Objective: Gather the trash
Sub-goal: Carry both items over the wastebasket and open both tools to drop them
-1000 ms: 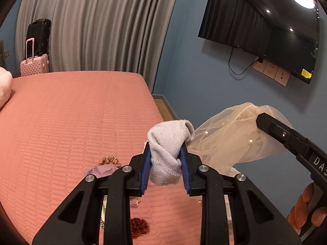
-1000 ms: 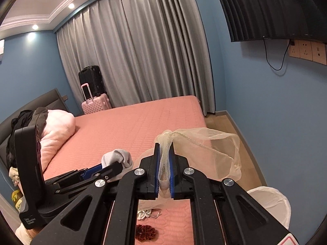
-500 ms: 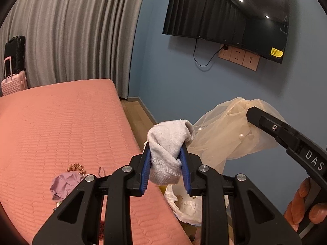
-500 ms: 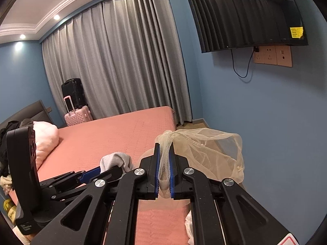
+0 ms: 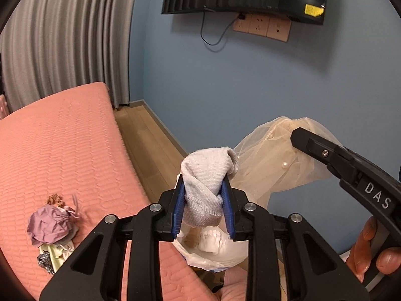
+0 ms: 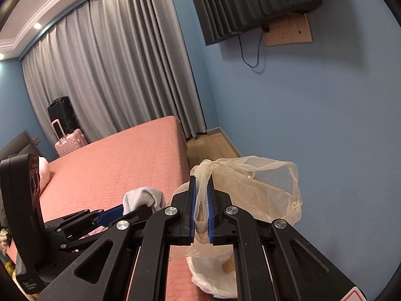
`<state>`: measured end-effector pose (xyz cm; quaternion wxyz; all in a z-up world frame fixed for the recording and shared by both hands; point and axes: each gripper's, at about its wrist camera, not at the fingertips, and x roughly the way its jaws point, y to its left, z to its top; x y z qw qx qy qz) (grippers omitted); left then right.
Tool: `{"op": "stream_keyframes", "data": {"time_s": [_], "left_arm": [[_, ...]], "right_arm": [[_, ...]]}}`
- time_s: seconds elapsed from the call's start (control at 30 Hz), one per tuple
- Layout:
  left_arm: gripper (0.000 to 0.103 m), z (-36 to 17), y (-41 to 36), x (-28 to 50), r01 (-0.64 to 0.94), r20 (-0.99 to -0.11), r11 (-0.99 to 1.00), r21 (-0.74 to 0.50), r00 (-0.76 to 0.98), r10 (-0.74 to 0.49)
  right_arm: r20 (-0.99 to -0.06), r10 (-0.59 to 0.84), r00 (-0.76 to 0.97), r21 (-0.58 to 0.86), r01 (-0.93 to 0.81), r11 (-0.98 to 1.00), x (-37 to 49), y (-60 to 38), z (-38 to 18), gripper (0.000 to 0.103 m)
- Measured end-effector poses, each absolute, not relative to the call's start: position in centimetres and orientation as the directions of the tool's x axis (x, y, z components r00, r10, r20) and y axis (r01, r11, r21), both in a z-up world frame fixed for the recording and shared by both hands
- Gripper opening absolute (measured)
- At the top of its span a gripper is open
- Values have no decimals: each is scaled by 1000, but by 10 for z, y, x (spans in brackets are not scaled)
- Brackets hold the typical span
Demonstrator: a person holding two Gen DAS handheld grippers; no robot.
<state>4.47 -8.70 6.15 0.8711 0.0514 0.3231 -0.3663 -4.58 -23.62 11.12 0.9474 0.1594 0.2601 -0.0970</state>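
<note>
A: Both claws have swung right, away from the middle of the bed; the white-lined bin (image 5: 213, 253), out of the left view a second ago, now sits directly below the left claw (image 5: 203, 200).

B: And the grips?

A: Unchanged. The left claw is closed partway on a bunched grey sock (image 5: 206, 188). The right claw (image 6: 201, 207) is nearly shut, pinching cream mesh fabric (image 6: 253, 188) that billows to its right.

B: So both loads are at the bin?

A: I judge so: the bin stands on the floor against the near edge of the bed (image 5: 62, 145), and letting go looks like the next step.

B: Anything left?

A: A crumpled purple wad (image 5: 47, 225) and small scraps lie on the bed, to the left.
</note>
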Motion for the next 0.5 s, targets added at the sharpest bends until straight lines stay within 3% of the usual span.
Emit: {"op": "stream_keyframes", "data": {"time_s": [0.33, 0.43, 0.5], "left_arm": [[33, 36, -117, 47, 700, -644, 692, -174, 451, -618], [45, 32, -120, 48, 694, -647, 696, -182, 448, -617], [71, 32, -121, 49, 679, -646, 712, -179, 465, -606]], "right_arm": [[-587, -114, 801, 257, 318, 912, -41, -262, 73, 7], [-593, -125, 795, 252, 330, 910, -38, -261, 70, 12], [-598, -128, 791, 251, 336, 908, -38, -261, 68, 14]]}}
